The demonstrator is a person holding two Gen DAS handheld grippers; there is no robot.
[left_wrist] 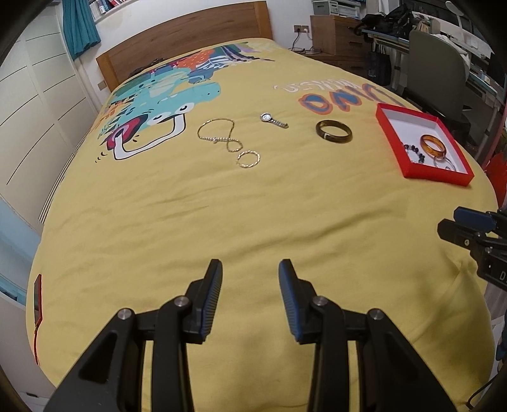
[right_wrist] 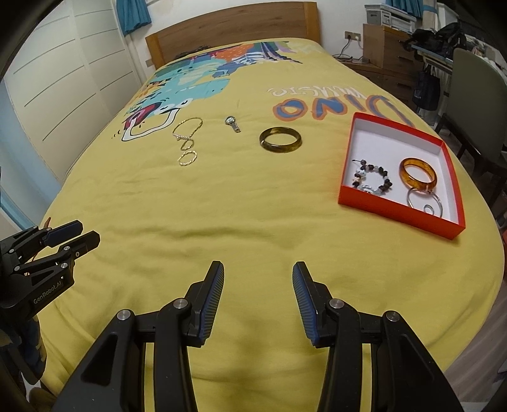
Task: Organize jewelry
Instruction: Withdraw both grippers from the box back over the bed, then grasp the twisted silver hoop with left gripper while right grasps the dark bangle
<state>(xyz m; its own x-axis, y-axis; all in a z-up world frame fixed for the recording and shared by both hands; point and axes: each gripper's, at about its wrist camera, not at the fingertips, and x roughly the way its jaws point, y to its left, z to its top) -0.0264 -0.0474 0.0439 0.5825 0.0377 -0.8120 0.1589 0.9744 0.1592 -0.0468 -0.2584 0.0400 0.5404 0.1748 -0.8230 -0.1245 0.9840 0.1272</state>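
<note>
A red box with a white inside lies on the yellow bedspread at the right; it also shows in the left wrist view. It holds an amber bangle, a beaded bracelet and a silver ring piece. On the spread lie a dark bangle, a small watch, a gold chain and a gold hoop. My left gripper and my right gripper are both open and empty, low over the near bedspread, far from the jewelry.
The bed's wooden headboard is at the far end. White wardrobe doors stand at the left. A green chair, a desk and a wooden cabinet stand at the right. The bedspread's near edge drops off close to the grippers.
</note>
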